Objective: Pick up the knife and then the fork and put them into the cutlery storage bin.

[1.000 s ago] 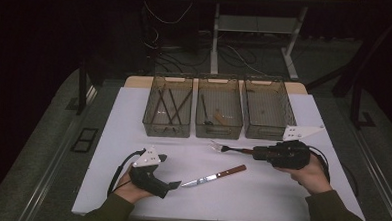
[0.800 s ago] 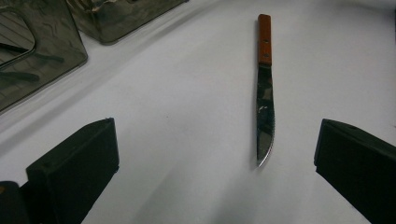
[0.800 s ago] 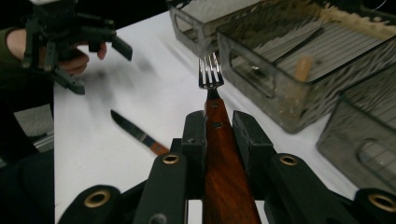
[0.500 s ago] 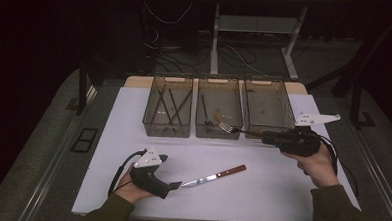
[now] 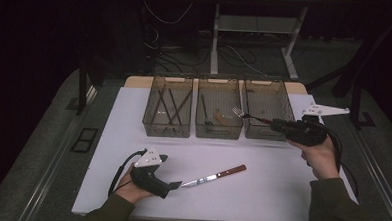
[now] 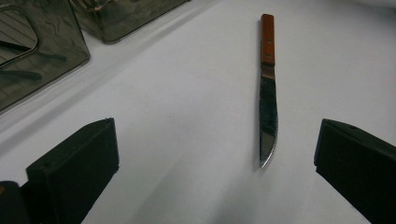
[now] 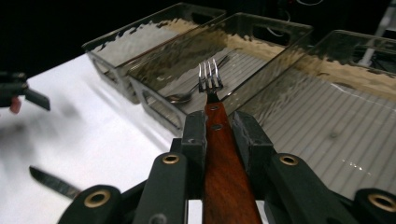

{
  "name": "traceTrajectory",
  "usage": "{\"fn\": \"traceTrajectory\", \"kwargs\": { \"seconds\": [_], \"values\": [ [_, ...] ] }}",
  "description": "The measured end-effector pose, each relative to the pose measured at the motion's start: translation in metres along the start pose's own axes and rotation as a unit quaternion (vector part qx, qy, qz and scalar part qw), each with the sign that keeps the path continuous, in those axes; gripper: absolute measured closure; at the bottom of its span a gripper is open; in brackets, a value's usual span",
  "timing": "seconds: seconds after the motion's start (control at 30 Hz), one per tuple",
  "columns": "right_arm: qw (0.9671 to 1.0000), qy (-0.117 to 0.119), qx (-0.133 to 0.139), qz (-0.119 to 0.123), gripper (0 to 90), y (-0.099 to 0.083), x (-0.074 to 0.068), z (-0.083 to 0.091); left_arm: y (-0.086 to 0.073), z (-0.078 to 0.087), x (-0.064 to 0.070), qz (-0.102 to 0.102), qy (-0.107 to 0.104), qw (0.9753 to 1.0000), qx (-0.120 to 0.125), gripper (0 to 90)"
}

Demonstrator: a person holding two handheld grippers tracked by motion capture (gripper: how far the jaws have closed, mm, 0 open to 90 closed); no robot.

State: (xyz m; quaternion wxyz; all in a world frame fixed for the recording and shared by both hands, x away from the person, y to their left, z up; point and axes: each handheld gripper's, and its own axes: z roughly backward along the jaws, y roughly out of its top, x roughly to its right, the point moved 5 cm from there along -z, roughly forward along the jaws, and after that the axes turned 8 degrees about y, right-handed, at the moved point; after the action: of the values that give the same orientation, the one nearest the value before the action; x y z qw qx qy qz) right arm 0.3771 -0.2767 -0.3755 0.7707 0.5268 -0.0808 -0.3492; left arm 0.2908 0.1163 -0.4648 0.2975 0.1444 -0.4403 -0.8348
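My right gripper (image 5: 278, 125) (image 7: 219, 126) is shut on a wooden-handled fork (image 5: 246, 114) (image 7: 217, 126). It holds the fork in the air over the near rim of the right bin (image 5: 274, 99), tines (image 7: 209, 74) pointing toward the middle bin (image 5: 219, 99). A wooden-handled knife (image 5: 215, 176) (image 6: 267, 88) lies flat on the white table (image 5: 260, 193). My left gripper (image 5: 177, 183) (image 6: 217, 172) rests open on the table, its jaws wide apart on either side of the blade tip.
Three smoky clear bins stand in a row at the back. The left bin (image 5: 168, 107) holds several dark utensils, the middle one a spoon (image 7: 187, 95) and another piece. The table's front edge runs close behind both hands.
My right gripper has carried the fork up and back from the table to the right bin's near rim. The left gripper and the knife have stayed put.
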Motion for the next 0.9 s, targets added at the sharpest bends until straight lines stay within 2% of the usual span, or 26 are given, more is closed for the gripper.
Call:
{"fn": "traceTrajectory", "kwargs": {
  "seconds": [0.27, 0.33, 0.6, 0.9],
  "values": [
    [0.9986, -0.05, 0.012, -0.01, 75.7, 0.008, 0.021, 0.008, 0.0, 0.001, -0.001, 0.002, 0.001, 1.0, 0.002, 0.0],
    [0.9979, -0.058, 0.022, -0.02, 75.7, 0.01, 0.028, 0.009, 0.0, 0.001, -0.001, 0.002, 0.0, 1.0, 0.003, 0.0],
    [0.9936, -0.098, 0.031, -0.047, 75.7, 0.022, 0.054, 0.005, 0.0, 0.0, -0.001, -0.002, 0.001, 1.0, 0.002, 0.0],
    [0.9886, -0.134, 0.0, -0.069, 75.7, 0.03, 0.082, -0.018, 0.0, -0.001, 0.0, -0.006, 0.003, 1.0, -0.001, 0.0]
  ]
}}
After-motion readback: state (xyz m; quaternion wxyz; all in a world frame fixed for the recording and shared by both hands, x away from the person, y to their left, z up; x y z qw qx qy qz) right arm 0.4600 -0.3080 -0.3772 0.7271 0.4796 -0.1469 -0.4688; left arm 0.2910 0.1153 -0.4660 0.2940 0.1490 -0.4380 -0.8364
